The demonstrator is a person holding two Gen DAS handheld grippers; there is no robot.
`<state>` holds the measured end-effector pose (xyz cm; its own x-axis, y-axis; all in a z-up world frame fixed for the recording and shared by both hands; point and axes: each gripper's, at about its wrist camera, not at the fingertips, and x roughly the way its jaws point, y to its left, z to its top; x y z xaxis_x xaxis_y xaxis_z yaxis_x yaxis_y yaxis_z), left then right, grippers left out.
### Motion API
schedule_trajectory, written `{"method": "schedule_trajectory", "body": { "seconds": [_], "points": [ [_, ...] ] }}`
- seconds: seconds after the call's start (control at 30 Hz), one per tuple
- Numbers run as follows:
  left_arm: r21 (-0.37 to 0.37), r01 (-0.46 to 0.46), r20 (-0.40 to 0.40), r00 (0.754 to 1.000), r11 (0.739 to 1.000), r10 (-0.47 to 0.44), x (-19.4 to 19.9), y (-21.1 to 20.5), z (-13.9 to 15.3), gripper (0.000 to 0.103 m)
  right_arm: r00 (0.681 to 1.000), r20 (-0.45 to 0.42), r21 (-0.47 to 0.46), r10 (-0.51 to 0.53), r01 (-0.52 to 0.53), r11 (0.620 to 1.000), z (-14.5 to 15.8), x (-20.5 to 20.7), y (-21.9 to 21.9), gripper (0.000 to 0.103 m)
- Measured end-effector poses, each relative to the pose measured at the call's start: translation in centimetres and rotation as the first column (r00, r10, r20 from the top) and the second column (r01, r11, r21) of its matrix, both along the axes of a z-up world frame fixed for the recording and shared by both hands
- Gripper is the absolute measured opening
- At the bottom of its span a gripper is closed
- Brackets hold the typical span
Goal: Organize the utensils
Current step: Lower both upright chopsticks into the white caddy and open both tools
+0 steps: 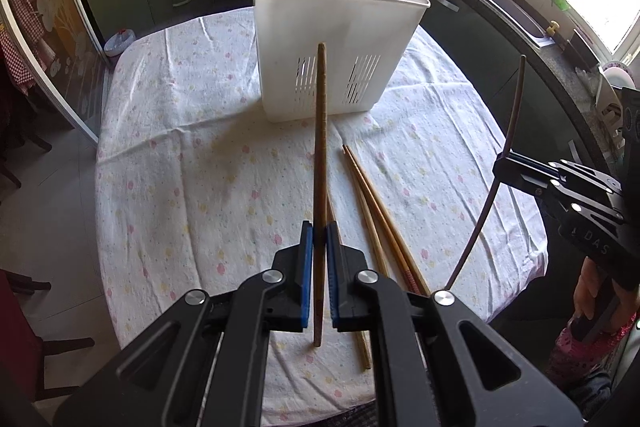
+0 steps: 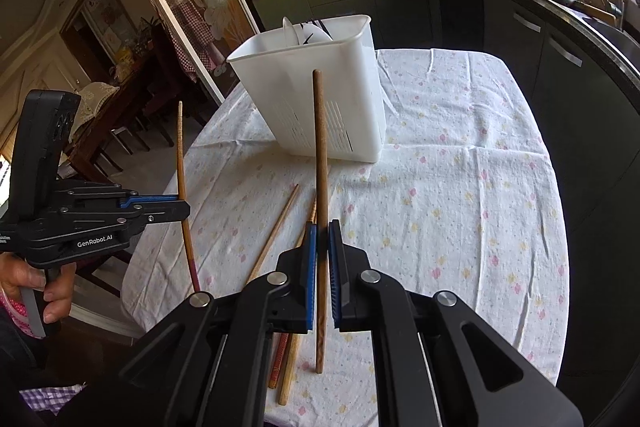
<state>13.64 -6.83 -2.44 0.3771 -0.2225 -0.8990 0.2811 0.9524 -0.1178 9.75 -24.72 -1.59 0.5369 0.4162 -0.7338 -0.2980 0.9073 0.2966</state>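
Left claw [image 1: 319,239]: closed tight on one brown chopstick [image 1: 320,163], gripped low on its length, so a short tail hangs behind the pads and the long end points up and ahead.
Right claw [image 2: 322,239]: likewise pinched shut on a darker chopstick [image 2: 319,155], held lifted off the cloth, tip aimed at the bin.
Utensil bin [image 1: 340,39]: white, slotted, standing on the tabletop [image 1: 180,167] straight ahead of both claws, well beyond the stick tips; a spoon-like piece already leans inside, though its exact kind is hard to make out.
Loose chopsticks [image 1: 372,203]: a few lie on the cloth just below and to the right of the left claw.
Handling: light, stiff, thin wood; smooth and round enough to swivel between flat pads.
Where to hold: near mid-length probably gives steadier control than the thin end; a low grip leaves the top free to swing.
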Motion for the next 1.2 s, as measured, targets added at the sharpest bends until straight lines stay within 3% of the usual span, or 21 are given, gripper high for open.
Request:
{"method": "schedule_trajectory", "body": {
  "seconds": [0.23, 0.4, 0.63, 0.83, 0.93, 1.0, 1.2],
  "points": [
    [-0.022, 0.011, 0.077, 0.997, 1.000, -0.009, -0.3, -0.1, 3.4, 0.007, 0.998, 0.064, 0.021, -0.005, 0.004, 1.000, 2.9, -0.3, -0.2, 0.007],
    [-0.049, 0.015, 0.181, 0.983, 0.999, -0.006, 0.2, -0.3, 8.0, 0.007, 0.990, 0.137, 0.020, -0.004, 0.001, 1.000, 6.6, 0.3, -0.1, 0.007],
    [-0.095, -0.001, 0.366, 0.930, 0.996, 0.036, 2.0, -0.9, 15.9, 0.007, 0.961, 0.273, 0.032, -0.040, 0.033, 0.999, 13.6, 2.7, -0.4, 0.007],
    [-0.125, -0.007, 0.483, 0.873, 0.992, 0.067, 3.9, -2.1, 20.0, 0.007, 0.908, 0.399, 0.045, -0.125, 0.116, 0.992, 17.8, 6.4, 0.0, 0.007],
    [-0.110, -0.018, 0.518, 0.852, 0.994, 0.073, 5.2, -2.9, 20.2, 0.007, 0.894, 0.426, 0.021, -0.140, 0.145, 0.989, 17.7, 8.6, 0.8, 0.007],
    [-0.107, -0.031, 0.520, 0.850, 0.994, 0.083, 6.5, -3.2, 19.7, 0.007, 0.903, 0.406, 0.005, -0.140, 0.150, 0.989, 16.6, 10.1, 1.4, 0.007],
    [-0.071, -0.069, 0.428, 0.899, 0.995, 0.093, 10.7, -3.5, 15.1, 0.007, 0.954, 0.281, -0.075, -0.101, 0.127, 0.989, 10.8, 13.6, 2.9, 0.007]
  ]
}}
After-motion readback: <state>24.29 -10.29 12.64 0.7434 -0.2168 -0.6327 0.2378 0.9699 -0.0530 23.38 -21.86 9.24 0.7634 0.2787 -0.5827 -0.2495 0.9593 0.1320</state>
